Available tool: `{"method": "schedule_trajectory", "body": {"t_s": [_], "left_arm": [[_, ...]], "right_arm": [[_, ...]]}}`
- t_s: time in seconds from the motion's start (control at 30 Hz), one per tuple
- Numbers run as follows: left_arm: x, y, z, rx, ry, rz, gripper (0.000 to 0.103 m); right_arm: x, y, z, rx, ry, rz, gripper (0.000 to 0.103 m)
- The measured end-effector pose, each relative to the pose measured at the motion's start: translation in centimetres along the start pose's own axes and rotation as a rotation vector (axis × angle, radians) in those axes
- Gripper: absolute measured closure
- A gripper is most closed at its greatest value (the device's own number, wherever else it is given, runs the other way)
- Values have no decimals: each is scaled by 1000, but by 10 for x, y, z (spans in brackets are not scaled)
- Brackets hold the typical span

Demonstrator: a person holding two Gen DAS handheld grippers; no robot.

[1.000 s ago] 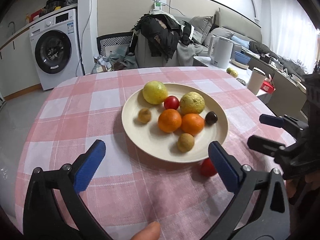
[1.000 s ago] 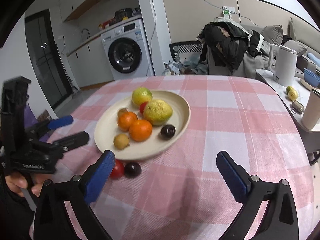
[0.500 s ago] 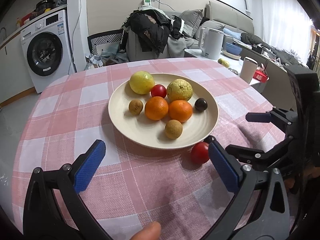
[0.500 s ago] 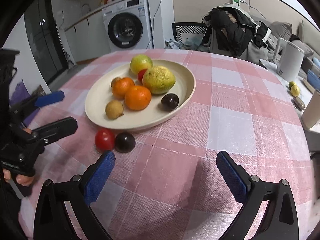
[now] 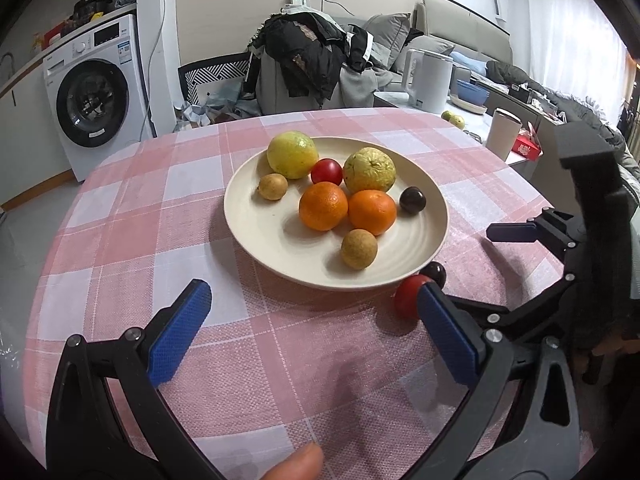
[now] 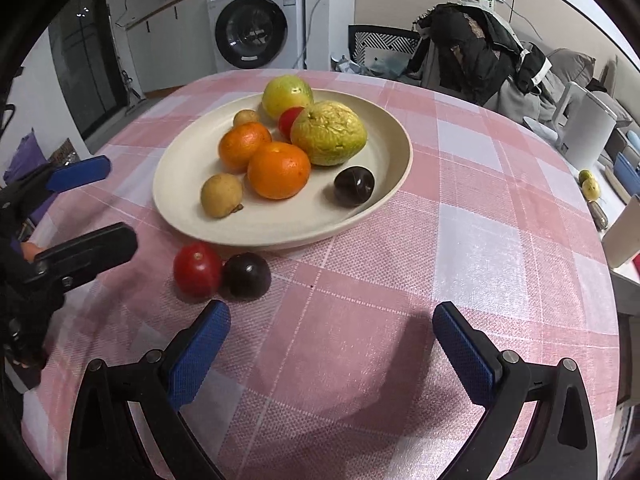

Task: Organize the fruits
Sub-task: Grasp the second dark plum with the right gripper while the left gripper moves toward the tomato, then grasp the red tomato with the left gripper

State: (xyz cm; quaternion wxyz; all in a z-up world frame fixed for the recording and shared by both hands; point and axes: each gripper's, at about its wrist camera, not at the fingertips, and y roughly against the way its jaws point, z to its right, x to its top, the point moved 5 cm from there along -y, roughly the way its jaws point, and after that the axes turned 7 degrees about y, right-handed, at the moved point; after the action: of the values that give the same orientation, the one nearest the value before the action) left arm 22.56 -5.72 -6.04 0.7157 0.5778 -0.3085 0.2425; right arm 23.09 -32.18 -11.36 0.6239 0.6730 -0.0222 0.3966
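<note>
Two fruits before right gripper

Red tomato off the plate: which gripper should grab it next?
Left, probably. The red tomato lies right by the open left gripper's right finger; the right gripper, also open, faces the dark fruit nearer.

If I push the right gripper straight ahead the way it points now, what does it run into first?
Probably nothing at first: the open right gripper faces bare tablecloth. The red tomato and dark plum lie just left of that line, off its left finger, and the plate rim lies further ahead-left. Depth is uncertain.
</note>
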Motion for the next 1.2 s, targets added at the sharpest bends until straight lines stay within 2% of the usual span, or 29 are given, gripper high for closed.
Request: {"method": "schedule_trajectory", "body": {"t_s": [0.5, 0.57, 0.63, 0.77, 0.83, 1.1, 1.2], "left_arm": [[4, -2, -16, 27, 45, 6, 1], [4, -2, -16, 28, 43, 5, 1], [3, -2, -16, 28, 41, 8, 1], [2, -3, -16, 32, 34, 4, 1], [2, -4, -16, 33, 34, 3, 1], [1, -4, -16, 20, 40, -7, 1], [-1, -5, -14, 24, 30, -14, 1]], "right_arm": [[12, -8, -12, 13, 14, -3, 1], [12, -6, -15, 27, 25, 3, 6], [12, -3, -19, 43, 41, 16, 22], [12, 1, -27, 72, 71, 35, 38], [12, 3, -30, 78, 81, 43, 53], [11, 7, -40, 120, 101, 57, 78], [8, 9, -39, 127, 95, 59, 78]]}}
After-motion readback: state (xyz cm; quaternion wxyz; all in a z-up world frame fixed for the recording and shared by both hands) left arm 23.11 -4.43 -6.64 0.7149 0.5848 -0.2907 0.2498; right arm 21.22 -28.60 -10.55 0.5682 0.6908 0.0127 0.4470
